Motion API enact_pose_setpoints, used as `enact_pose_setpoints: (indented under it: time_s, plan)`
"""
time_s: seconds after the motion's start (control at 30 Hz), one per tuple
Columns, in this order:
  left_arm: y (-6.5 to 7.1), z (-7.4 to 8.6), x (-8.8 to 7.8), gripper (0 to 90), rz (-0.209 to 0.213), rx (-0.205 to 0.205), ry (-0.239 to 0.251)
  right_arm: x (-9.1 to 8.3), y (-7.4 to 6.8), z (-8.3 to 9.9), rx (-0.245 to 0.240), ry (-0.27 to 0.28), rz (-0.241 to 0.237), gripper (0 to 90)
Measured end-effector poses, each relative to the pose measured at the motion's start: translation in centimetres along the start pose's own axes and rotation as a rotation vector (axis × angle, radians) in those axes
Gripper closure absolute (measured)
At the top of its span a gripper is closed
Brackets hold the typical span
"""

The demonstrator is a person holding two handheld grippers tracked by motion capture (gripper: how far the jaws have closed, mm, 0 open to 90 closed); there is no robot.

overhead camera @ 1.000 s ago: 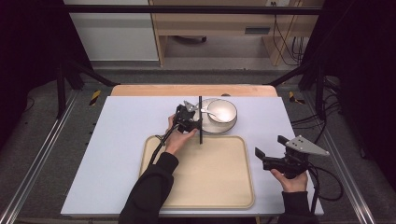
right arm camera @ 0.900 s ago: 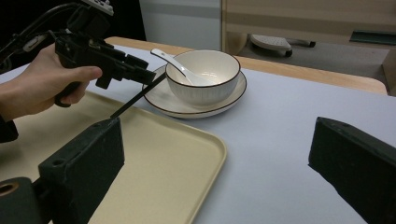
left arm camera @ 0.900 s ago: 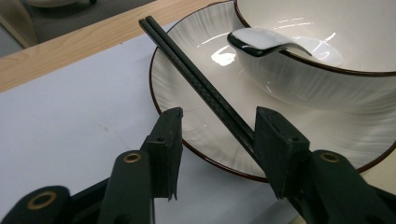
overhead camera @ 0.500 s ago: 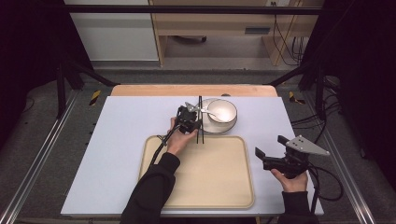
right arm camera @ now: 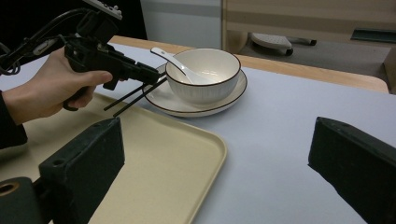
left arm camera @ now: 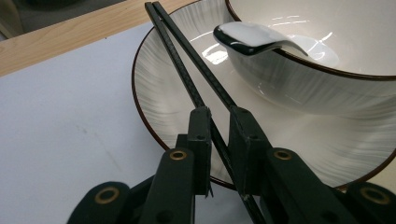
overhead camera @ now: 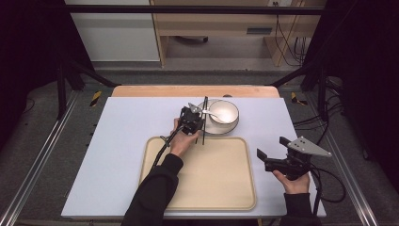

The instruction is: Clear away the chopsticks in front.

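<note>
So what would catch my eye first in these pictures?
Probably the black chopsticks pinched in the left tongs, reaching over the rim of a white plate that carries a bowl with a spoon in it. Nearer the person lies a bare beige tray, with the right tongs open beside it.

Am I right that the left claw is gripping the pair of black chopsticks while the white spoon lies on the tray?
Not quite: the spoon rests in the bowl, not on the tray, as the right gripper view shows. The left claw does grip the chopsticks.
</note>
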State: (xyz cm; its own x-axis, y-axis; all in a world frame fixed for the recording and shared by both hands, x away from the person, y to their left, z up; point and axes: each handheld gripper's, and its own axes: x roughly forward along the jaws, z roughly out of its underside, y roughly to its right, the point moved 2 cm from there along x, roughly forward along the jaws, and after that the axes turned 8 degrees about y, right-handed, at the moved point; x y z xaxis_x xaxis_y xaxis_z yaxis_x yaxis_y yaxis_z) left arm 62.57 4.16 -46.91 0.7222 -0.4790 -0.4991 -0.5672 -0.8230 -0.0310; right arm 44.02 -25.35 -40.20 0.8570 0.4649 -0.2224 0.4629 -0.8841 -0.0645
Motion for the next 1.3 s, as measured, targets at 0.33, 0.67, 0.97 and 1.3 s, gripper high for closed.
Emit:
enact_pose_setpoints:
  time_s: [0.33,0.67,0.97,1.3]
  plan:
    - [0.27,-0.24,0.33,78.6,-0.01,0.013,-0.011,-0.06,0.03,-0.01,0.001,0.002,-0.003,3.9]
    - [-0.04,-0.14,0.24,76.1,-0.013,-0.001,-0.038,-0.02,-0.01,-0.01,0.003,0.0,-0.003,3.9]
    - [0.14,-0.05,0.35,78.4,-0.034,-0.003,-0.049,-0.02,-0.02,-0.01,0.004,0.0,-0.004,4.1]
    - [-0.03,-0.16,0.43,80.5,-0.048,-0.03,-0.055,0.0,-0.04,0.01,0.007,-0.003,-0.007,4.1]
